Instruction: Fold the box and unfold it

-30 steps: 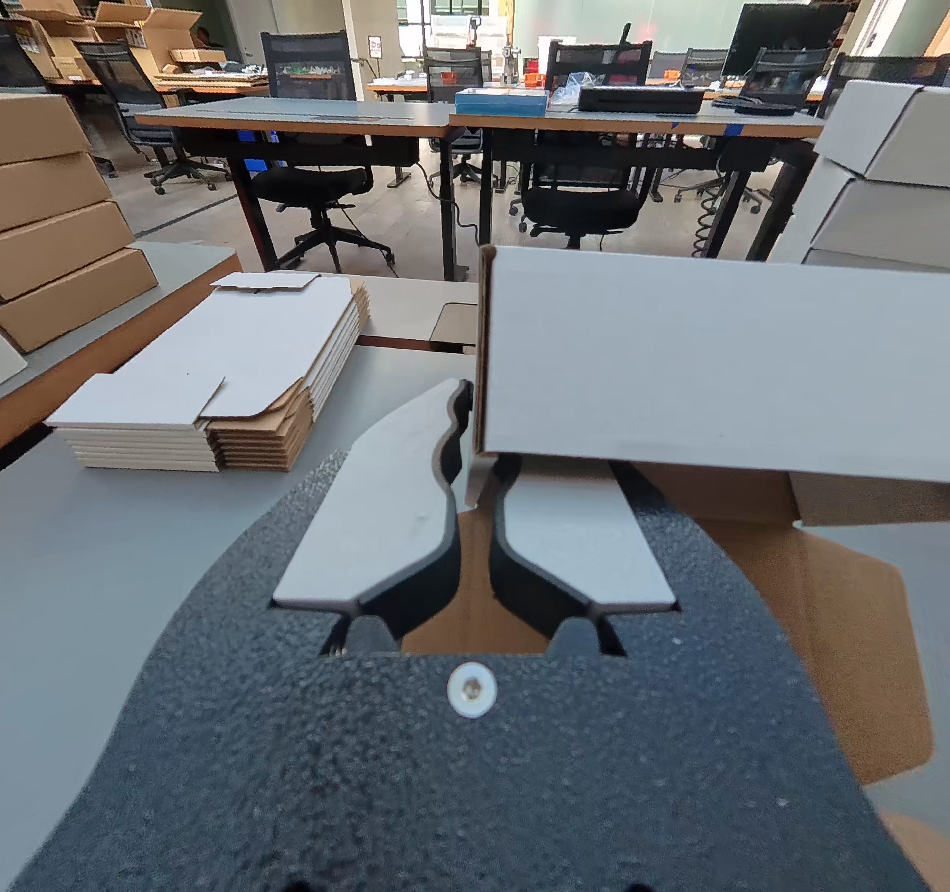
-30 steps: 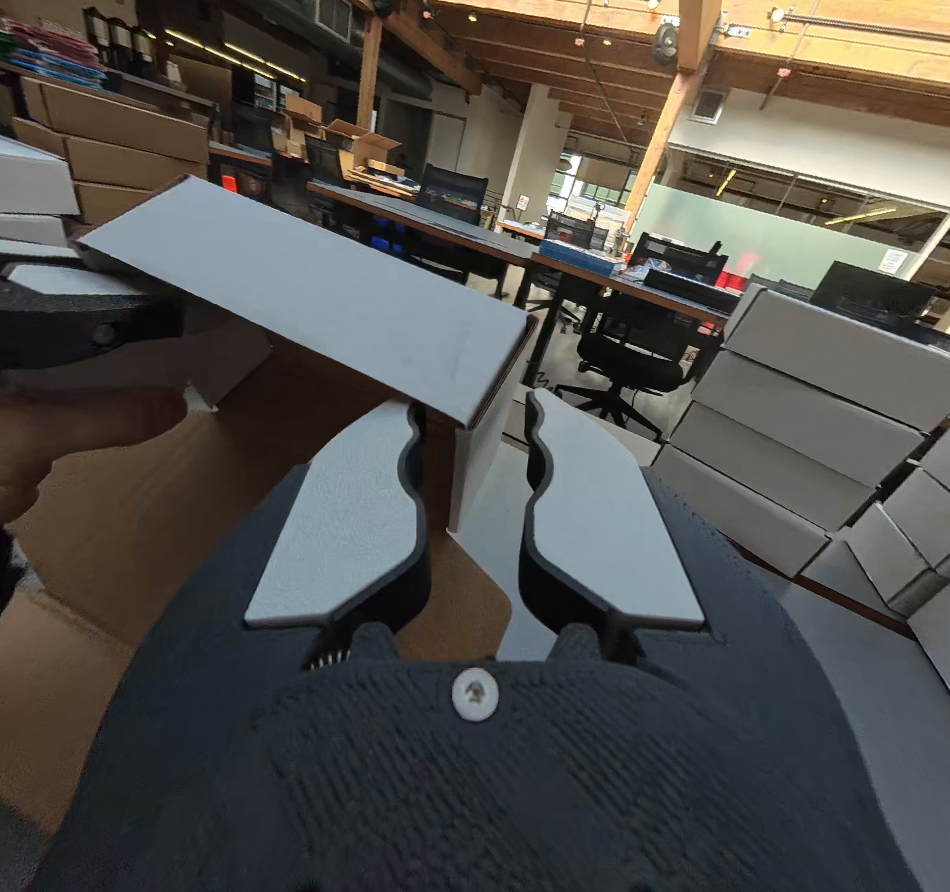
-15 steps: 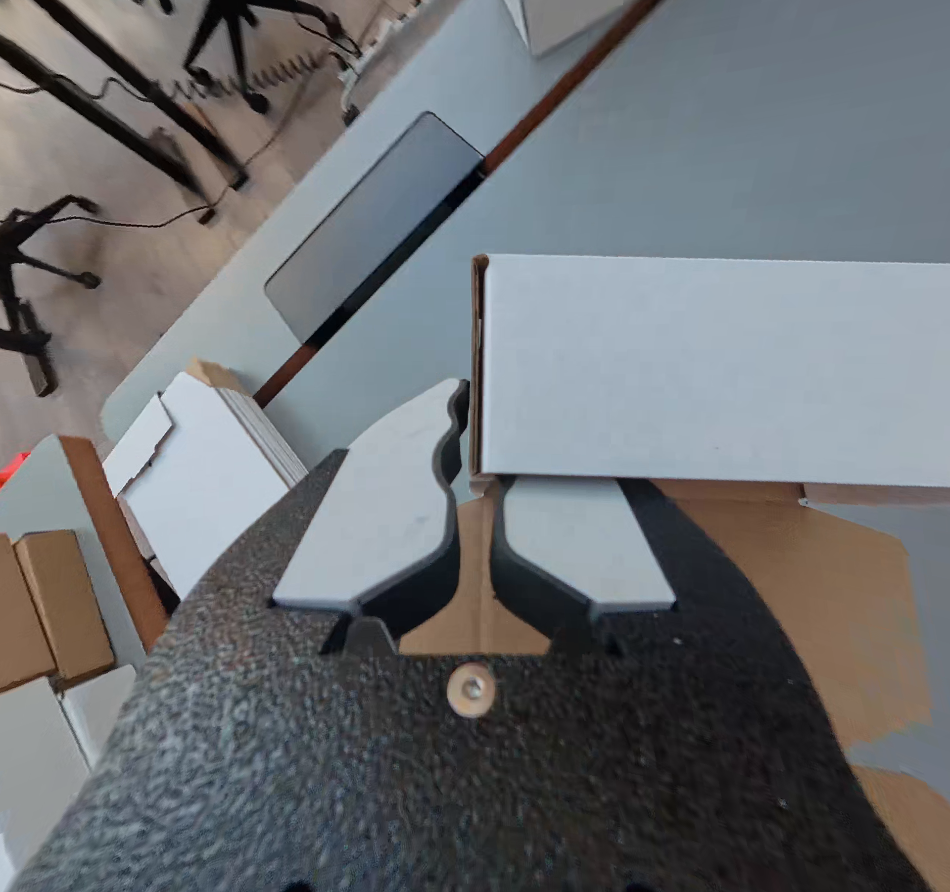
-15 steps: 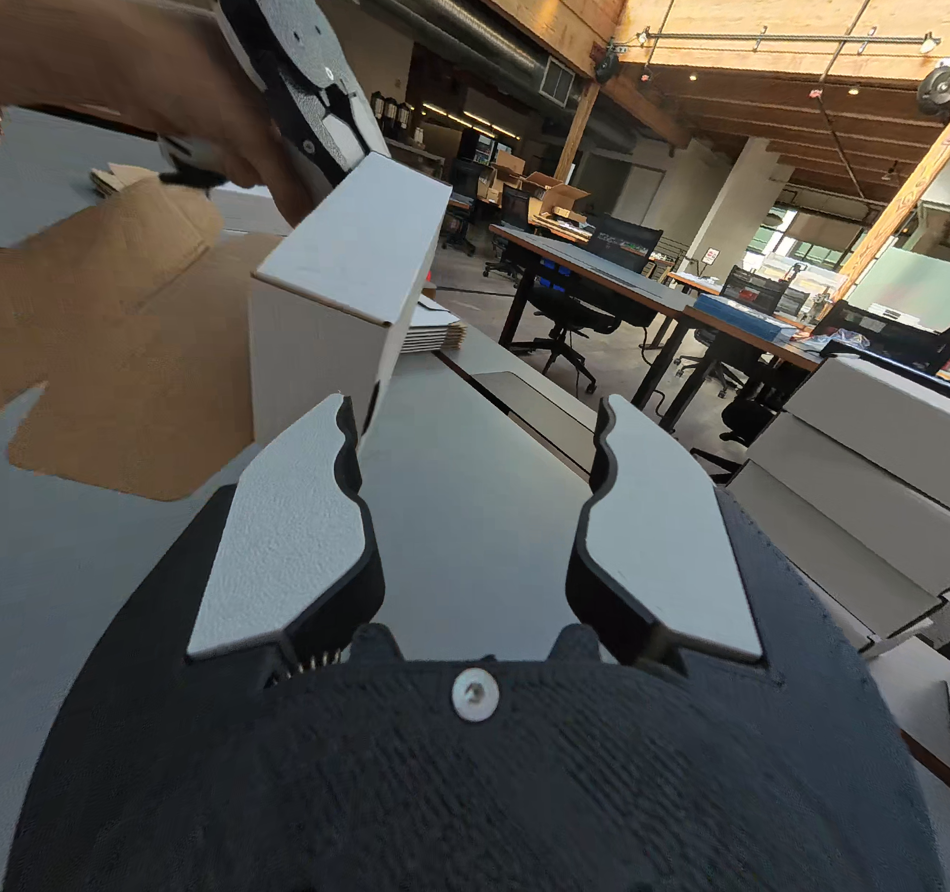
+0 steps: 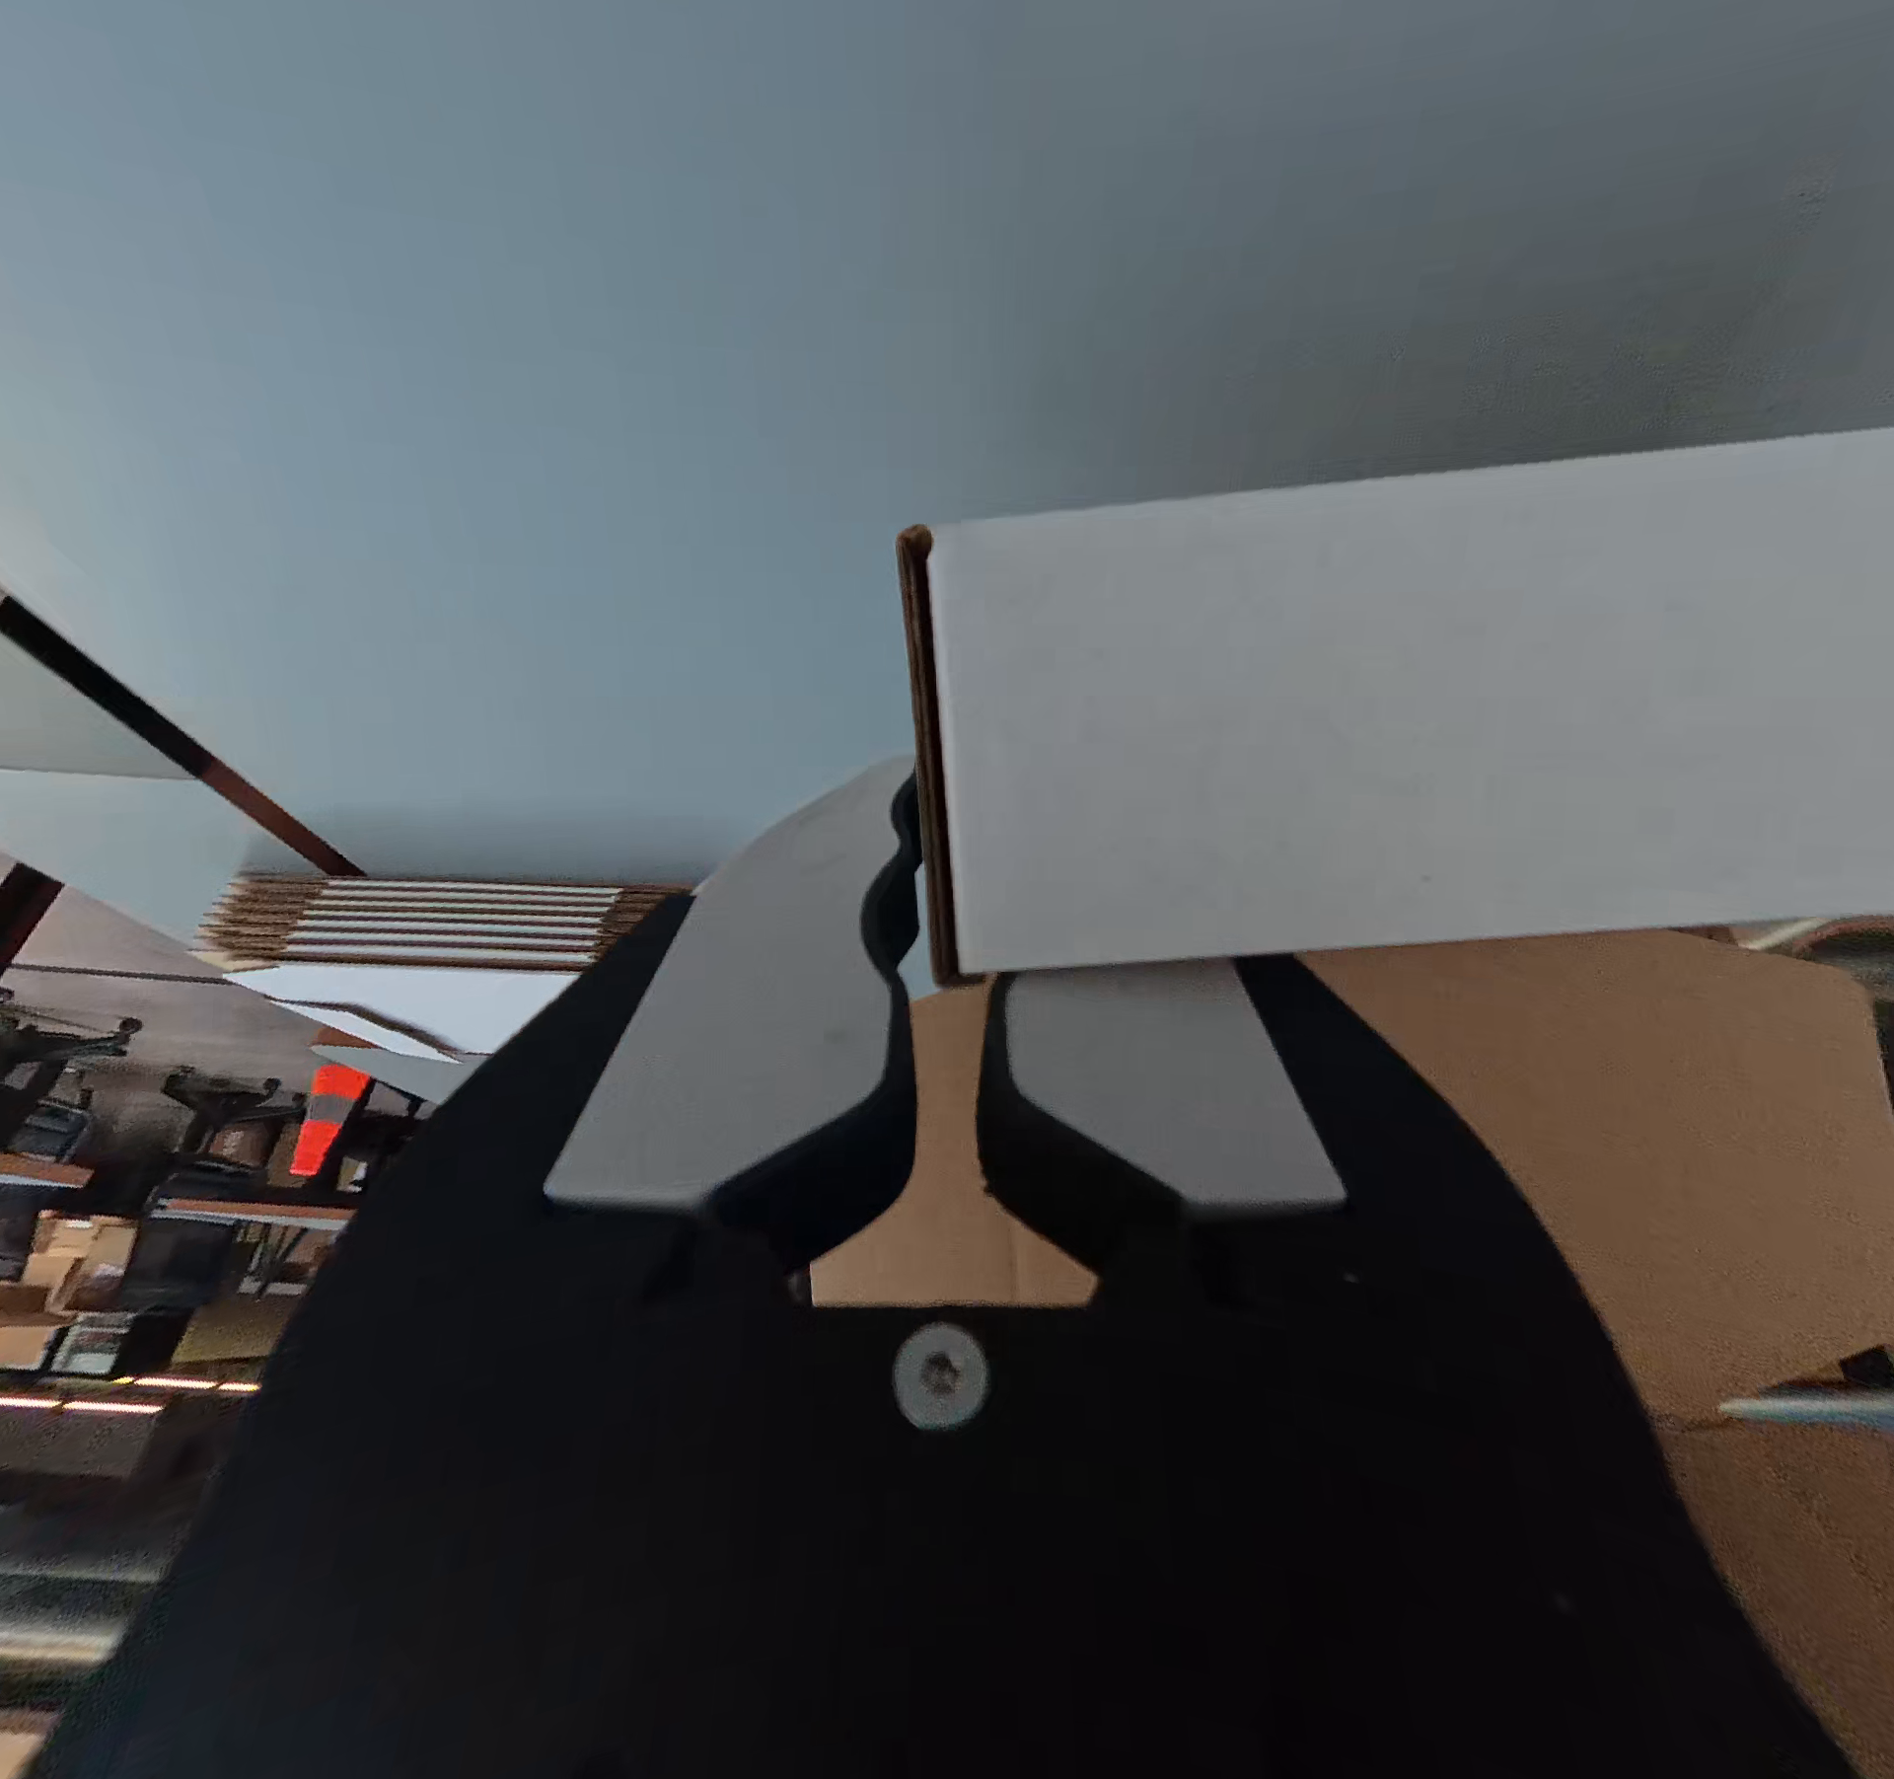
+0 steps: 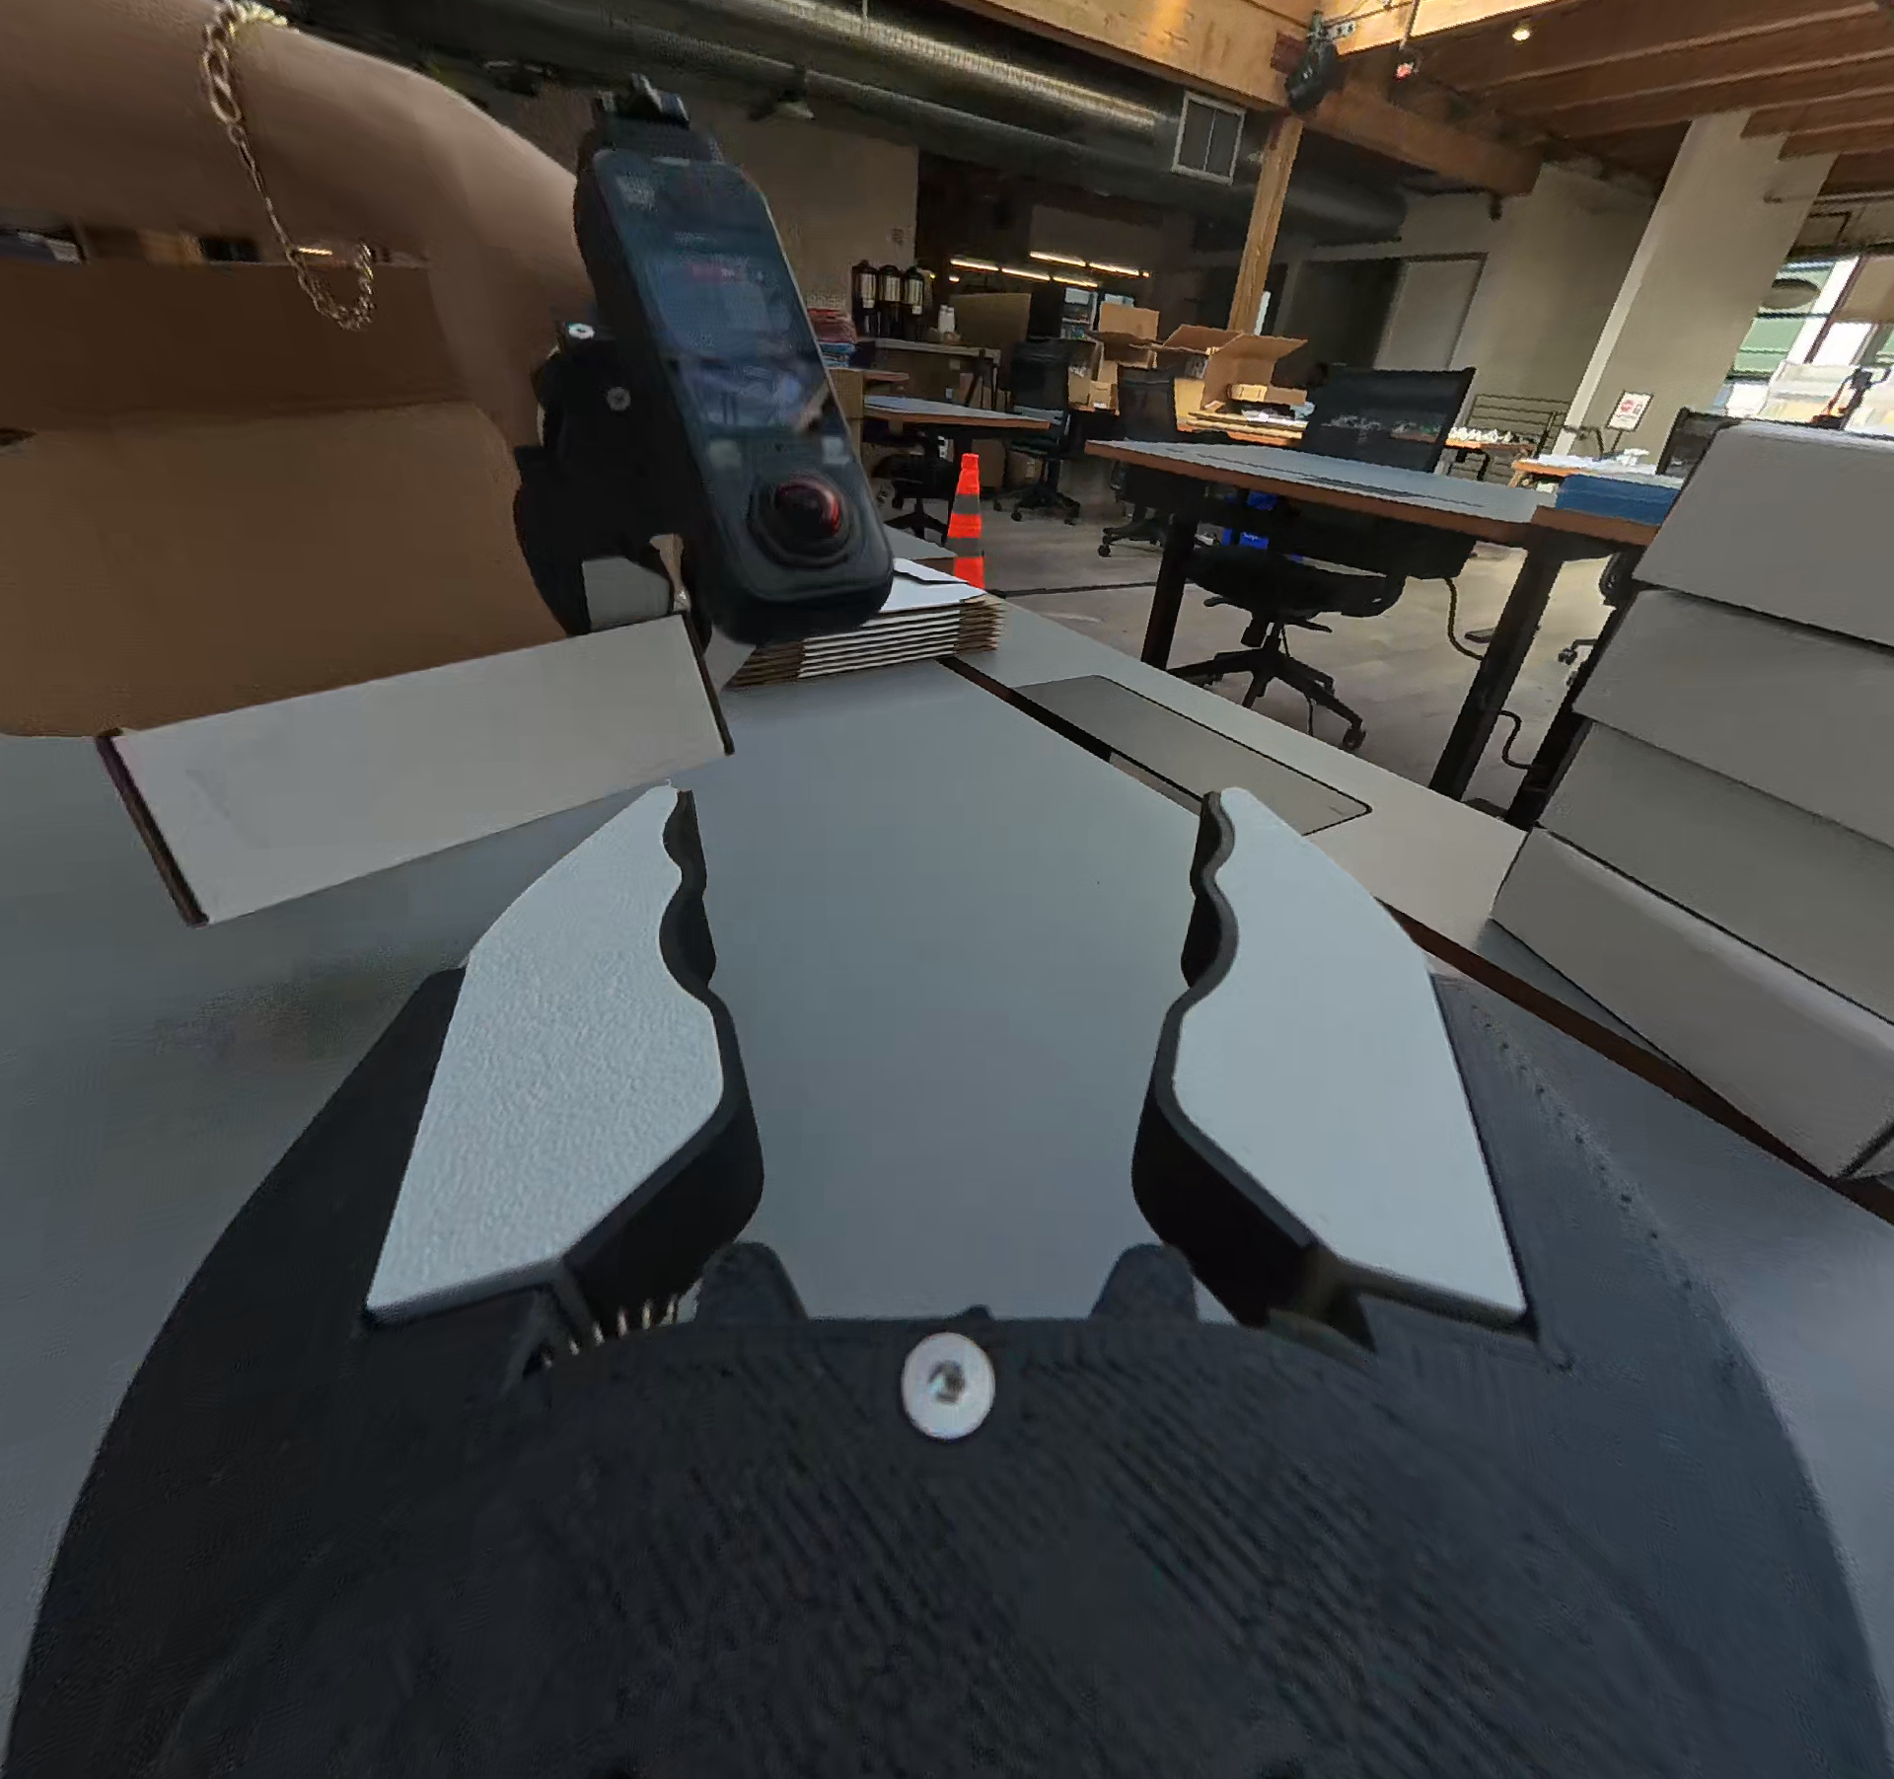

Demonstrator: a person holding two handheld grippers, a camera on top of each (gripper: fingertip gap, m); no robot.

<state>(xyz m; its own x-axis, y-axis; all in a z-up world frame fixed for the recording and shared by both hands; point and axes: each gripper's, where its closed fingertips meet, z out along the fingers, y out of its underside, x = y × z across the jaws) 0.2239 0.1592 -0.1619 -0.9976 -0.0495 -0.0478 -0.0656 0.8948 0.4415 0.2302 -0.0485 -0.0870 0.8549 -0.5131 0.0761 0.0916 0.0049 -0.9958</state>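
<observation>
The box is in the air above the grey table, carried by the left gripper alone. Its fingers stand narrow, pinched on the end wall at the box's corner, with the brown flaps spread open behind. The right gripper holds nothing — its fingers are wide apart, just beside the white wall's lower edge and apart from it.

This looks like light corrugated card: stiff across a panel, yielding along the creases, and easily dented at a corner. A single corner pinch probably lets it swing or twist, so a second hold on the far end of the white wall, or on a flap near its crease, seems the safer place to take it.

The left wrist view shows the grip closely and the double-layered edge of the wall, yet little of the box's overall pose. The right wrist view gives that — the wall tilted, the open brown inside, the person's hand — plus a pile of flat blanks and stacked white boxes.
</observation>
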